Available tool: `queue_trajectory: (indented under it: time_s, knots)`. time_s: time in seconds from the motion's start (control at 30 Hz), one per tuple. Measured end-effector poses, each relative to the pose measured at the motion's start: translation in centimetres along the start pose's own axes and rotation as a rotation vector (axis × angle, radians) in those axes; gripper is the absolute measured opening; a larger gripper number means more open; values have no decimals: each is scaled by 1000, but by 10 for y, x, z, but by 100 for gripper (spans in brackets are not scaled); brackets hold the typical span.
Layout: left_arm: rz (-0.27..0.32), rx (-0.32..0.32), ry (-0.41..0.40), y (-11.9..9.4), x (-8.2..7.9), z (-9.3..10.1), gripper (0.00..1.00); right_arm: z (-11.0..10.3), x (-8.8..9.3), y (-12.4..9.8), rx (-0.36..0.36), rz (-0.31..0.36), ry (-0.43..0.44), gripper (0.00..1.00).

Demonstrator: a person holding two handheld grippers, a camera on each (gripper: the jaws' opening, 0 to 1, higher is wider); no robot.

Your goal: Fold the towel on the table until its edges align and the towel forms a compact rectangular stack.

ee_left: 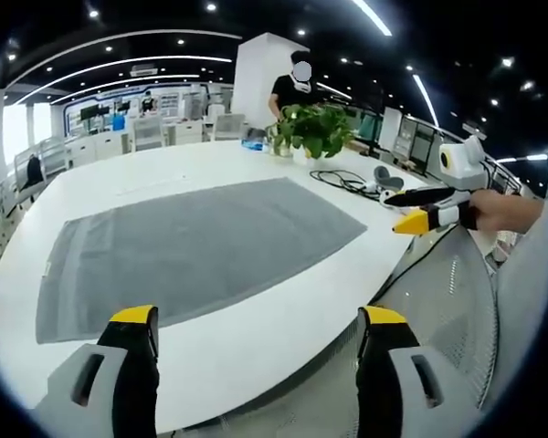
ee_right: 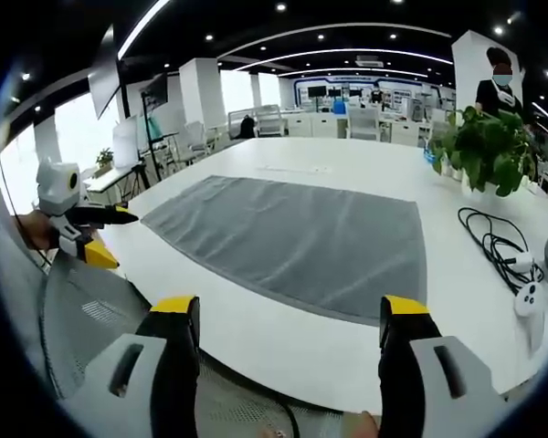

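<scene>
Towel (ee_left: 196,251) flat, unfolded on table (ee_left: 256,342)

Towel (ee_left: 196,246) plain grey; table (ee_left: 256,342) white; both grippers' jaws black, yellow-tipped; plant (ee_right: 486,151) green.

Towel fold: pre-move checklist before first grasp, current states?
1. Towel flat and unfolded on the table: ok.
2. Left tool open, holding nothing: ok.
3. Right tool open, holding nothing: ok.
4. Tools at a towel edge: not ok, both are back from the near table edge.
5. Cables and plant off the towel: ok.
6. Far towel corners lying flat: cannot tell.
</scene>
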State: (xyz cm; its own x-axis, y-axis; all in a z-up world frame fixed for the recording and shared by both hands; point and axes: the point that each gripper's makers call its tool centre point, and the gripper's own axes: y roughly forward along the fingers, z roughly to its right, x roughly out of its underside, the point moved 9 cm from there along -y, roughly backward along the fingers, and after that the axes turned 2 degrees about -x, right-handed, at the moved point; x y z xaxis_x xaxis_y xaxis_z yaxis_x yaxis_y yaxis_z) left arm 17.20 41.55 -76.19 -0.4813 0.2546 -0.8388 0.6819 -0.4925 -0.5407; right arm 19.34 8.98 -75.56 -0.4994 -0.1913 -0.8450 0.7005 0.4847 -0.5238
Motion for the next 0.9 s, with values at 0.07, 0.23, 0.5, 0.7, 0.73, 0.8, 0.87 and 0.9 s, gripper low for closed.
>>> queue_trajectory:
  time_s: [0.07,0.23,0.5,0.7,0.73,0.8,0.87,0.9]
  knots:
    - [-3,2,1,0,0,0,92,0,0,0,0,1,1,81]
    - [-3,11,9,1,-1,2,92,0,0,0,-3,2,6,81]
    - [-15,2,26,2,1,2,92,1,-2,-2,-13,25,42,81]
    - [-41,13,53,5,2,2,92,1,-2,-2,-15,35,53,80]
    - [-42,14,54,5,2,2,92,1,-2,-2,-16,38,57,80]
    - [-37,20,47,5,0,3,92,2,-3,-3,-17,49,75,80]
    - [-28,23,30,7,-2,2,92,3,-3,-3,-14,53,84,80]
    - [-24,26,21,7,-2,2,92,3,-3,-3,-11,53,83,80]
